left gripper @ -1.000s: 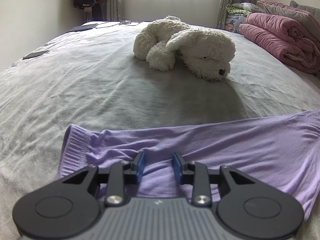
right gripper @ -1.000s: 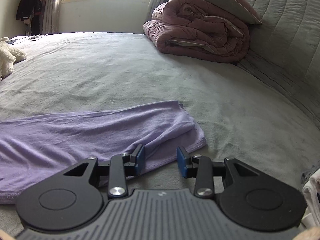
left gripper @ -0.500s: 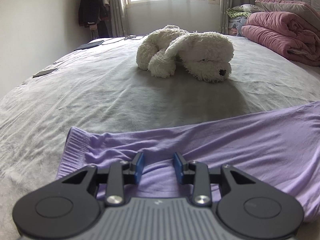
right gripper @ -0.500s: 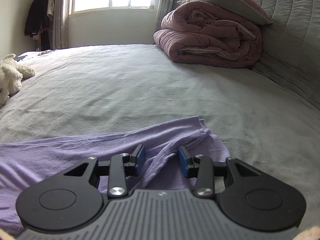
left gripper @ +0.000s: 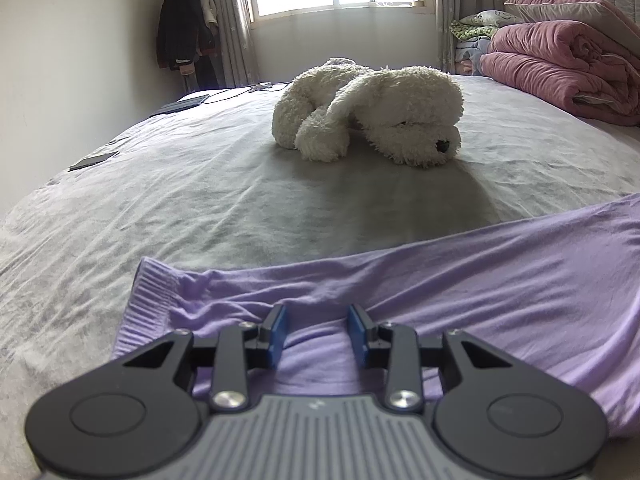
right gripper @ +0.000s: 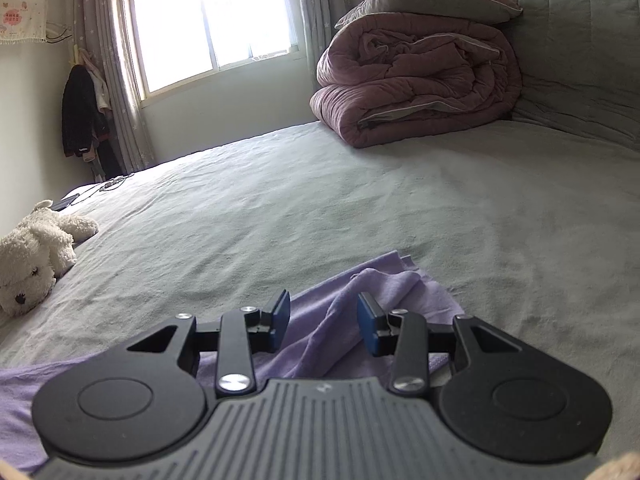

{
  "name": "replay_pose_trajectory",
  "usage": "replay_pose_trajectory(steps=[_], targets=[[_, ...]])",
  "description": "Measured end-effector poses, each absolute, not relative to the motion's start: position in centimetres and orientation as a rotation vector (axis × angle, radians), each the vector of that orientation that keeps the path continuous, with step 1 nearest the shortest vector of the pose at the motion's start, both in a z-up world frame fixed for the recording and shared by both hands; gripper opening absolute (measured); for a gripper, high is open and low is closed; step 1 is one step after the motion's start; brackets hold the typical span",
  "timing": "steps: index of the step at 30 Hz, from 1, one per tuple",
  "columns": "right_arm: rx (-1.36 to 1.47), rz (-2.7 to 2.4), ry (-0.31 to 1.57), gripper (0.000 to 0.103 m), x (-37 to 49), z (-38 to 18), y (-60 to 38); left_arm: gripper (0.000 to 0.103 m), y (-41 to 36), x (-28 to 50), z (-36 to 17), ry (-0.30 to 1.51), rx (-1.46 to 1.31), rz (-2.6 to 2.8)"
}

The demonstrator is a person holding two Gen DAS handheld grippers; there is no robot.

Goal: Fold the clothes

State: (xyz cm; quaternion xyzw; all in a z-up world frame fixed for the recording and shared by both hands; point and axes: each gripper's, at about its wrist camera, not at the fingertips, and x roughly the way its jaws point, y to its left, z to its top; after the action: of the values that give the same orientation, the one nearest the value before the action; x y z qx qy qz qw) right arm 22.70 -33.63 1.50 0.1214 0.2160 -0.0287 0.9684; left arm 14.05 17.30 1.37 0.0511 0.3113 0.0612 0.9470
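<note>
1. Purple cloth, a long garment [left gripper: 460, 292], lies across the near side of the bed [left gripper: 240, 200] in the left wrist view, its ribbed band at the left end. The left gripper [left gripper: 316, 334] hangs just over the fabric near that band, blue pads apart with cloth showing in the gap but nothing pinched.
2. To do this step well, I judge the pads should drop onto the near edge beside the ribbing and take every layer at once, so the end lifts flat rather than peeling.
3. Beyond the garment, a white plush dog [left gripper: 372, 114] rests well apart on the bed; it could block a fold carried far forward. Dark flat items lie at the far left edge, out of the way.
4. In the right wrist view, the right gripper [right gripper: 324, 322] sits over the other end of the garment [right gripper: 360, 312], jaws apart, with a raised, rumpled ridge of cloth between the pads but not clamped.
5. That bunched end likely needs straightening or a grasp on the hem itself, or the fold will come out crooked.
6. A rolled pink quilt [right gripper: 416, 84] sits far back, and the plush dog [right gripper: 32, 256] lies at the left; neither crowds this end.
</note>
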Motion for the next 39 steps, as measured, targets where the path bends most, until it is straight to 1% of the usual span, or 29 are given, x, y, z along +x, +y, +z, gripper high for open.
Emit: replay_pose_trajectory(steps=[2,3,4,6,8,16,20,21,23,31,37,39], targets=[[0.251,-0.079,0.441,0.036,22.7,1.5,-33.8,0.035,17.3,14.0,1.4,0.634,0.103,0.125],[0.252,-0.089,0.443,0.024,22.6,1.5,-33.8,0.035,17.3,14.0,1.3,0.633,0.104,0.125],[0.252,-0.099,0.445,0.017,22.6,1.5,-33.9,0.035,17.3,14.0,1.3,0.633,0.104,0.125],[0.254,-0.119,0.450,0.014,22.6,1.5,-33.9,0.035,17.3,14.0,1.3,0.632,0.105,0.125],[0.256,-0.139,0.454,0.008,22.6,1.5,-34.0,0.035,17.3,14.0,1.3,0.633,0.104,0.124],[0.281,-0.248,0.446,0.008,21.4,2.0,-35.8,0.035,17.3,14.0,1.3,0.628,0.110,0.125],[0.325,-0.202,0.437,0.008,21.5,1.7,-36.2,0.035,17.2,14.0,1.2,0.626,0.116,0.127],[0.327,-0.188,0.427,0.008,21.5,1.8,-36.0,0.035,17.2,14.0,1.2,0.626,0.116,0.127],[0.328,-0.155,0.411,0.017,21.6,1.9,-35.6,0.035,17.2,14.0,1.3,0.625,0.116,0.127],[0.309,-0.130,0.486,0.018,22.9,0.9,-35.0,0.035,17.1,13.9,1.2,0.624,0.124,0.129],[0.314,-0.164,0.495,0.017,22.9,0.8,-35.2,0.035,17.2,13.9,1.2,0.622,0.128,0.130],[0.309,-0.169,0.497,0.019,22.9,0.7,-35.2,0.035,17.2,13.9,1.2,0.622,0.129,0.130]])
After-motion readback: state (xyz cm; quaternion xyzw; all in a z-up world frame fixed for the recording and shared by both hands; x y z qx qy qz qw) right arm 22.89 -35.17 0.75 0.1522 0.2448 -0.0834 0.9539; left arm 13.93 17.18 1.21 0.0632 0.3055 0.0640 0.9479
